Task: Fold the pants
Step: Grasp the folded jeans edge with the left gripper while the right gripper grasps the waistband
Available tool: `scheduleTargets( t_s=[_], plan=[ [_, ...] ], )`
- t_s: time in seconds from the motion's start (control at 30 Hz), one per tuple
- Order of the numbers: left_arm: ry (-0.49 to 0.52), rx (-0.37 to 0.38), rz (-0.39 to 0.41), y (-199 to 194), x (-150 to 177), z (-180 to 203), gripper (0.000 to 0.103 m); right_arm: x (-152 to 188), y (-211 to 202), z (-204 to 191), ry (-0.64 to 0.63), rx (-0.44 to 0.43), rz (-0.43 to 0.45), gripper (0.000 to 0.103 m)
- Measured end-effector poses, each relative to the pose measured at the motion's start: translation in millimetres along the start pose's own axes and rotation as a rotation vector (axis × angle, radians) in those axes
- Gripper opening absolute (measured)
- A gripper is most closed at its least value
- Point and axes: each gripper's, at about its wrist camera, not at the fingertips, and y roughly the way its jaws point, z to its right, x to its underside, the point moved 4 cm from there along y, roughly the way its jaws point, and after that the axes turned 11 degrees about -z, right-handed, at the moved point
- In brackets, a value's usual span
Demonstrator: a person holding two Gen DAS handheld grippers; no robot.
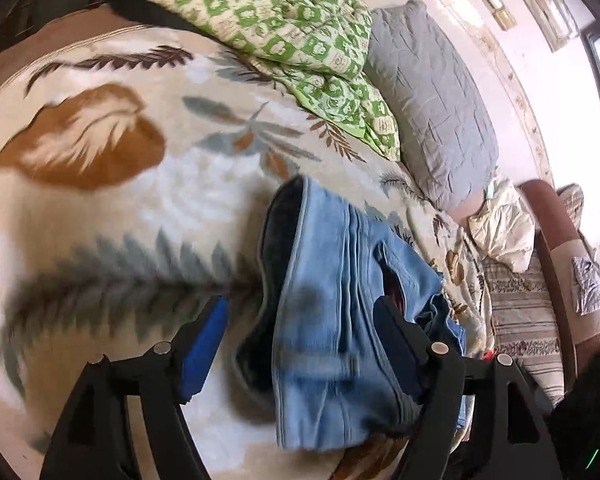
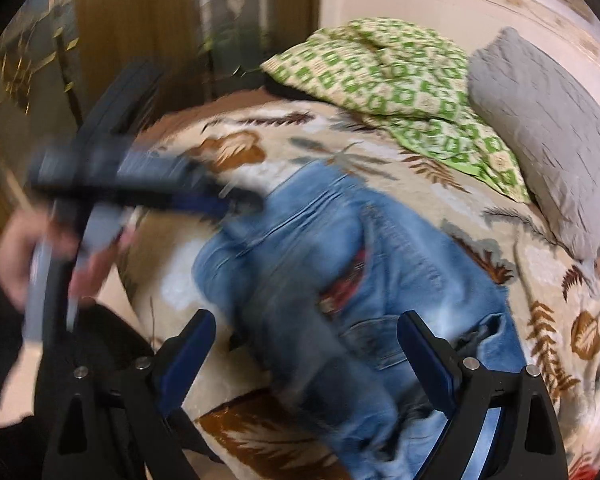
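The left claw (image 1: 300,344) is spread wide, its blue pads (image 1: 204,344) either side of a bunched fold of the blue jeans (image 1: 324,320), gripping nothing. The jeans lie crumpled on the bed (image 1: 100,208), on a cream blanket printed with leaves. Further right, the right claw (image 2: 306,350) also stands spread above the denim. Behind, a green checked quilt (image 2: 400,84) and a grey pillow (image 2: 548,128) rest against the wall.

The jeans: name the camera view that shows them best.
The right wrist view: the jeans spread across the blanket, though blurred. The left wrist view shows only a bunched part of them between the open left gripper's fingers.
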Motion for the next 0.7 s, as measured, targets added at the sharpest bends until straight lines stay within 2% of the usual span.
scheduleTargets(
  t_s=[0.13,0.3,0.53,0.7],
  plan=[
    [0.073,-0.024,-0.058,4.7,-28.2,4.1,0.076,5.6,15.6,-40.6,-0.123,0.09,0.006,0.094],
    [0.139,-0.069,-0.117,19.3,-51.0,1.1,0.076,3.9,33.3,-66.3,-0.189,0.185,0.018,0.094],
    [0.233,-0.096,-0.187,41.5,-67.2,3.3,0.076,-4.5,63.8,-62.9,-0.164,0.263,-0.012,0.093],
    [0.272,-0.082,-0.268,68.0,-75.7,4.4,0.076,-13.0,72.4,-52.9,-0.104,0.256,0.024,0.092]
  ],
)
